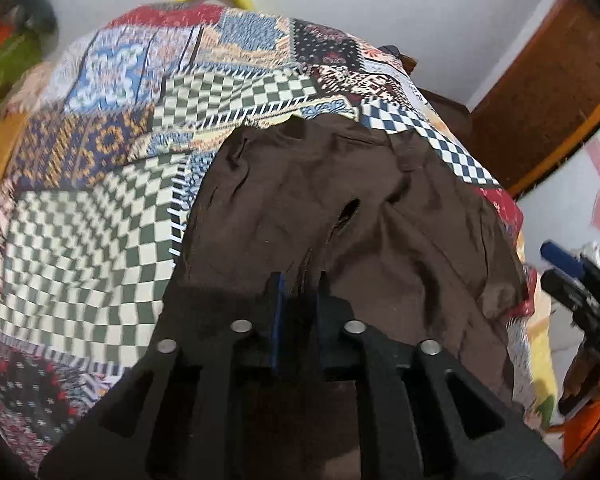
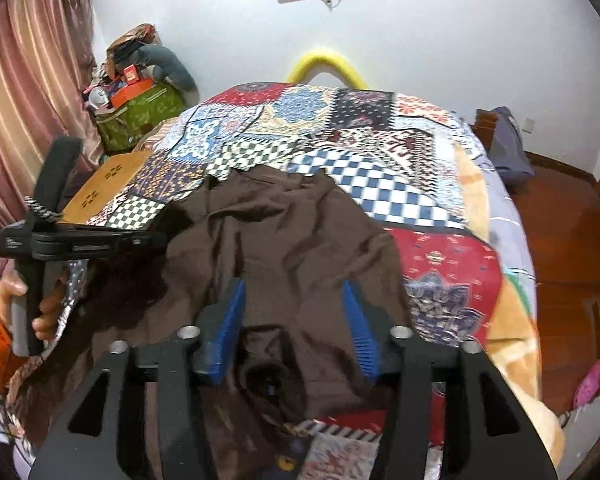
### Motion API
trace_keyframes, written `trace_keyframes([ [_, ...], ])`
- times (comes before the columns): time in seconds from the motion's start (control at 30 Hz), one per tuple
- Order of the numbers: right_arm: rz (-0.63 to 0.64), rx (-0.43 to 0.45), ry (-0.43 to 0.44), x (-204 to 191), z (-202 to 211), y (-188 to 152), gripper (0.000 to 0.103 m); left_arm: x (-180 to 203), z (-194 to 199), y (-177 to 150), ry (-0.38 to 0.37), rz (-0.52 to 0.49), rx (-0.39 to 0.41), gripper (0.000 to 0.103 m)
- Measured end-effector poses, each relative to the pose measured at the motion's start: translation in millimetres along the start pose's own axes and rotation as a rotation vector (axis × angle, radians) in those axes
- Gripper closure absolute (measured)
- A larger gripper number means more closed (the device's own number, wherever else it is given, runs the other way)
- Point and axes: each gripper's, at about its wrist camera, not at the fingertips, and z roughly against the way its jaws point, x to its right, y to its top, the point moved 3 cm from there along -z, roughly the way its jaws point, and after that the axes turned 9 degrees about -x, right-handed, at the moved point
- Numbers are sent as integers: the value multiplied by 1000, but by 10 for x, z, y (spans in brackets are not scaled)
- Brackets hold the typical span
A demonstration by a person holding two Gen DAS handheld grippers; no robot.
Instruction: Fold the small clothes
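A small brown garment (image 1: pixel 340 208) lies crumpled on a patchwork bedspread (image 1: pixel 88 216); it also shows in the right wrist view (image 2: pixel 284 236). My left gripper (image 1: pixel 299 280) is nearly shut, its blue-padded fingers pinching a fold of the brown cloth at its near edge. In the right wrist view the left gripper reaches in from the left and its tip (image 2: pixel 160 236) meets the garment's left edge. My right gripper (image 2: pixel 294 292) is open and empty, its blue pads (image 2: pixel 236 308) spread wide just above the garment's near part. It appears at the right edge of the left wrist view (image 1: pixel 560 268).
The patchwork bedspread (image 2: pixel 440 256) covers a bed with a yellow curved headboard piece (image 2: pixel 324 64). A green bag with clutter (image 2: pixel 140 116) and a curtain (image 2: pixel 32 80) stand at left. A wooden board (image 2: pixel 104 188) lies at the bed's left edge. Wooden floor (image 2: pixel 560 220) at right.
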Motion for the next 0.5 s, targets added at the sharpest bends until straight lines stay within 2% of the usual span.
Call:
trace_keyframes([
  [0.03,-8,7,-9,44,24,-14,43,21,81,-15,9,-14,17,73],
  [0.07,-21,15,-17,101,52,-30,42,33,139,-19,14,-22,33,68],
  [0.13,-48,12,-17,200,67,-48,41,19,326,-38,35,-27,82,54],
  [0.3,-91,-4,-54,411,32,-97,41,-184,517,-11,127,-11,135,44],
  [0.5,-132,-50,-46,651,-138,-174,41,-522,155,5,206,29,55,43],
])
